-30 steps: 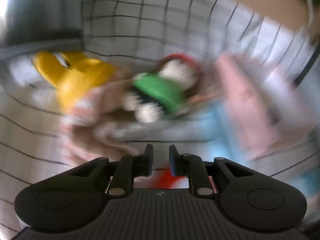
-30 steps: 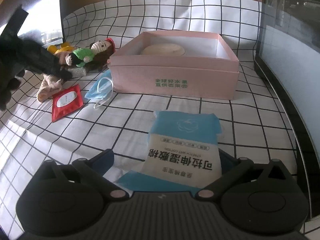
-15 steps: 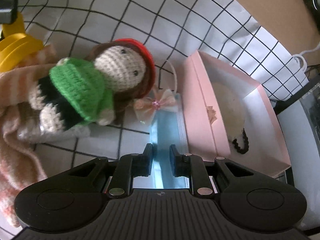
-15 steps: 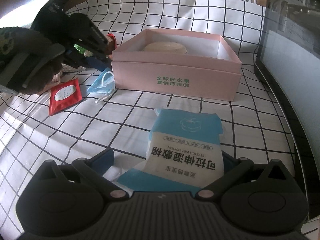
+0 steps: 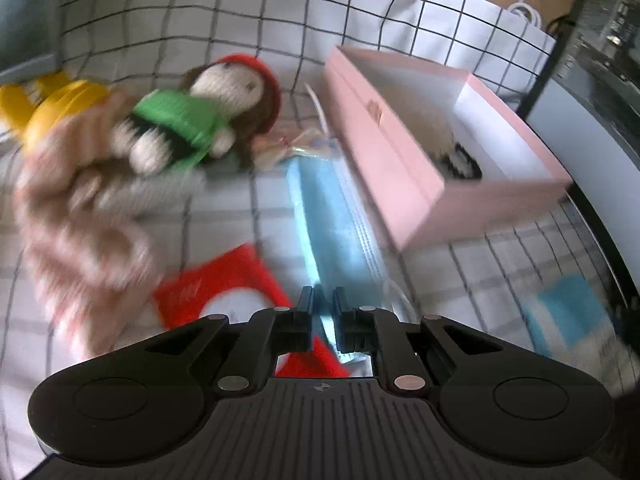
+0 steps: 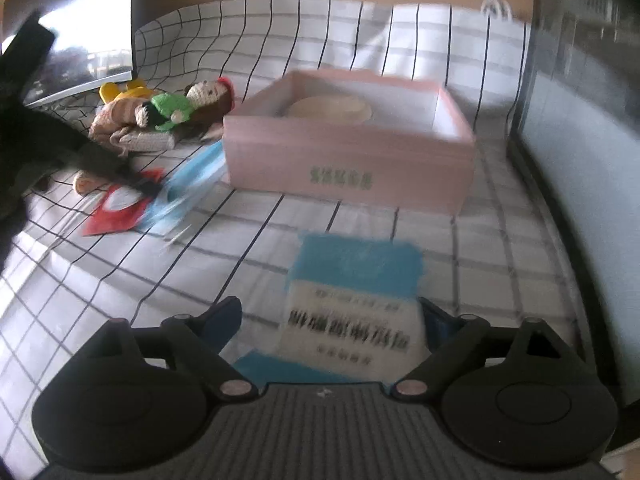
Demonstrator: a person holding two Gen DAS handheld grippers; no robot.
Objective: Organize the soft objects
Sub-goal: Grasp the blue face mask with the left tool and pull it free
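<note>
Left wrist view: close, steep downward look along fingers onto blue mask [image 5: 336,216], pink box [image 5: 400,168] to right. Right wrist view: farther back, shallower, facing pink box [image 6: 348,160] front. Shared: box, mask [image 6: 188,184], crochet doll [image 6: 188,106] (both blurred).

1. A blue face mask [image 5: 336,216] lies flat and lengthwise beside the pink box [image 5: 384,160], its near end between the closed left hand-held gripper [image 5: 322,312] fingers.
2. A crocheted doll [image 5: 200,120], green top and red hat, lies on its side atop a striped peach cloth [image 5: 80,216].
3. A red packet [image 5: 224,292] lies flat, its corner under the mask.
4. A blue-and-white cotton pack [image 6: 352,300] lies flat between the closing jaws of the right hand-held gripper [image 6: 332,320].
5. The pink box stands open, holding a round cream item [image 6: 328,110].
</note>
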